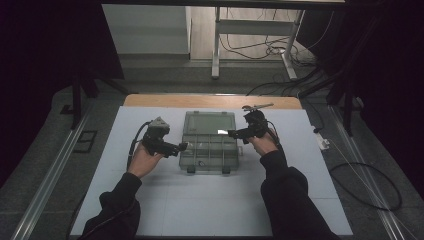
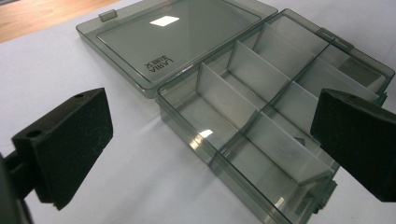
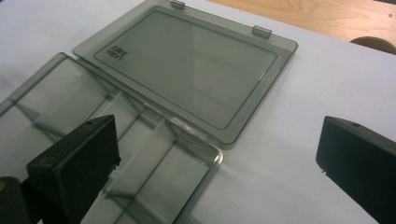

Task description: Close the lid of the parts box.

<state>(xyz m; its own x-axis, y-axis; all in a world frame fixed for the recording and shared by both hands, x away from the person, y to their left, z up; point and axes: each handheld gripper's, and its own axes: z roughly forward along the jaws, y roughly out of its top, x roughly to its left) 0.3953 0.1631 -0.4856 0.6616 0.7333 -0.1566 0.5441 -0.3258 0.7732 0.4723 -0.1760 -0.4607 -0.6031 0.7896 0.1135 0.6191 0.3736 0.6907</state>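
Premises present as a laboratory or recording workspace, not a domestic room. A work table carries a white surface sheet over a wooden top, whose bare edge shows at the far side. Dark curtains enclose both flanks. The floor is grey carpet, with loose cables trailing beneath a white metal frame at the back and a further cable loop at the right. Metal rails run along the floor beside the table. Lighting is dim.
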